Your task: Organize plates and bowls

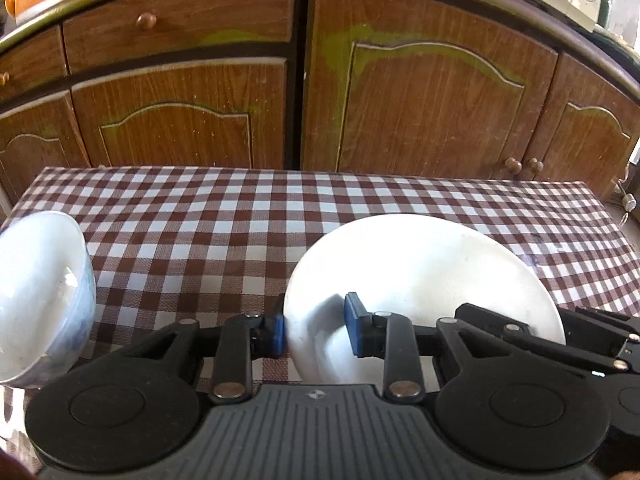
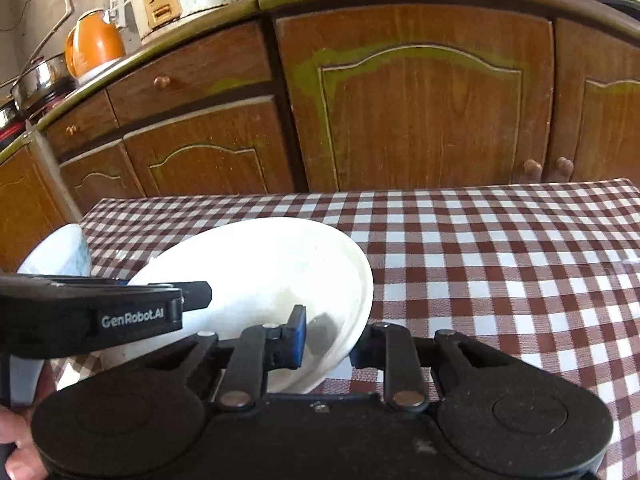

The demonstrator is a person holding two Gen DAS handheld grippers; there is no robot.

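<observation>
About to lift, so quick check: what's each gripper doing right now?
Left gripper: closed on the near-left rim of the white plate.
Right gripper: closed on the same plate's near-right rim.

The bowl (image 1: 40, 300) is cut off at the left edge in both views.

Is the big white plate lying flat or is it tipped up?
Tipped up. The white plate leans, its near rim clamped by the left gripper and right gripper, above the checked tablecloth.

Bright daylight washes out the white plate (image 1: 420, 280), where blue pads (image 1: 356, 324) cast soft shadows, while fisheye distortion bends the wooden cabinets (image 2: 400, 100) and softens the dim frame edges.
</observation>
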